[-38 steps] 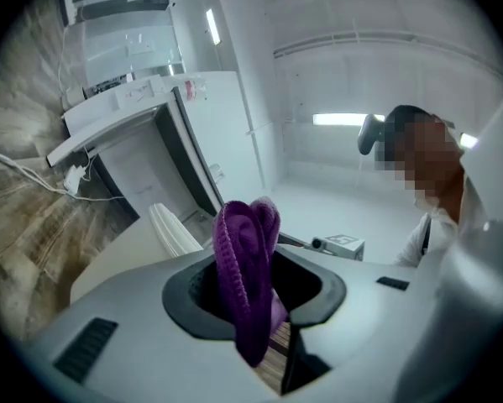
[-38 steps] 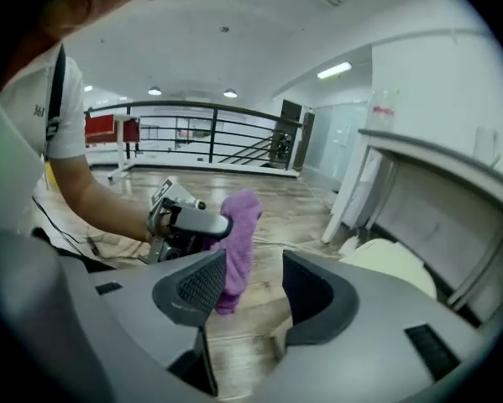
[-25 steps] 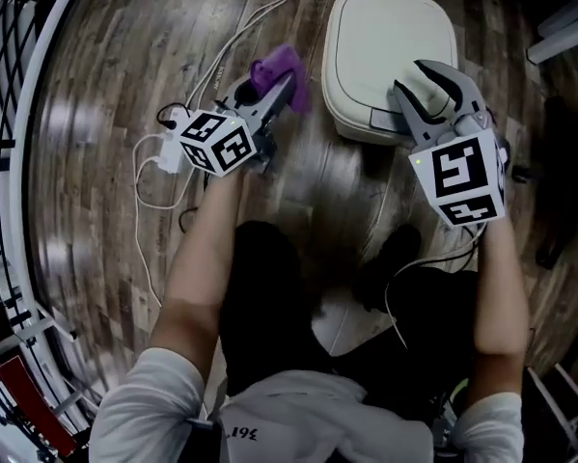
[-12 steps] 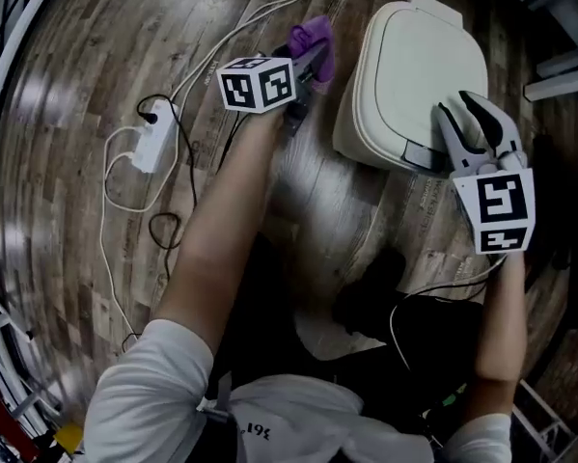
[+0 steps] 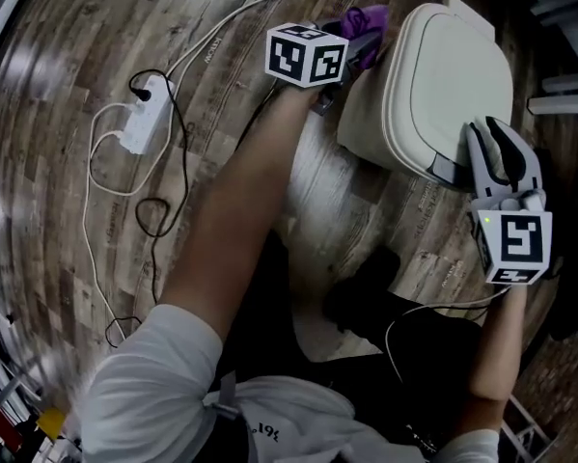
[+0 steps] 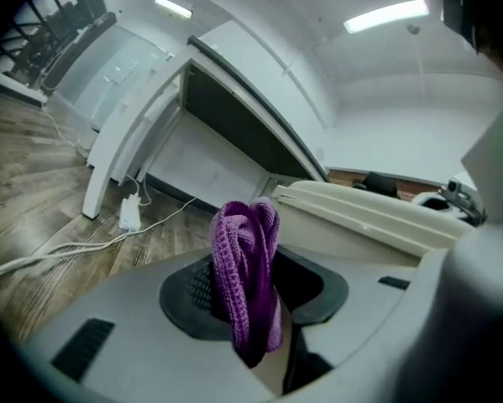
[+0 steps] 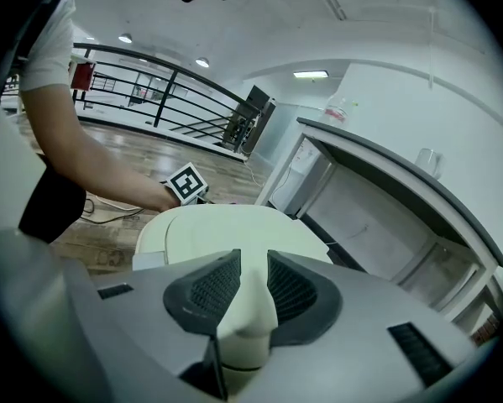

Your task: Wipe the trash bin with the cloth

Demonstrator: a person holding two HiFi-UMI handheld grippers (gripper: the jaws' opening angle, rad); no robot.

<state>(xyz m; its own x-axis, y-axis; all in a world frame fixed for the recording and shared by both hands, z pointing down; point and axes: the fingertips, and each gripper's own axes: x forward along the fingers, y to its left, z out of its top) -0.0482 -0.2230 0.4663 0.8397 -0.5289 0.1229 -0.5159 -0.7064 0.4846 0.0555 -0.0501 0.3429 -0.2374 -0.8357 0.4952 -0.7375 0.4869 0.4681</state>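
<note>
The cream trash bin (image 5: 443,75) stands on the wood floor with its lid down. My left gripper (image 5: 359,39) is shut on a bunched purple cloth (image 5: 368,19) and holds it against the bin's upper left side. In the left gripper view the cloth (image 6: 244,254) stands upright between the jaws, which have just been opening a little, and the bin (image 6: 377,221) lies close behind it. My right gripper (image 5: 498,145) sits over the lid's near edge. Its jaws have just been closing, and the lid's rim (image 7: 244,305) fills the gap between its pads.
A white power strip (image 5: 139,128) with trailing cables (image 5: 221,37) lies on the floor left of the bin. The person's dark legs and a shoe (image 5: 361,297) are below it. A white desk (image 7: 385,191) stands behind the bin, and a black railing (image 7: 150,82) runs further back.
The left gripper has carried the cloth up and to the right, from the floor beside the bin to the bin's side. The right gripper's jaws have narrowed on the lid's edge.
</note>
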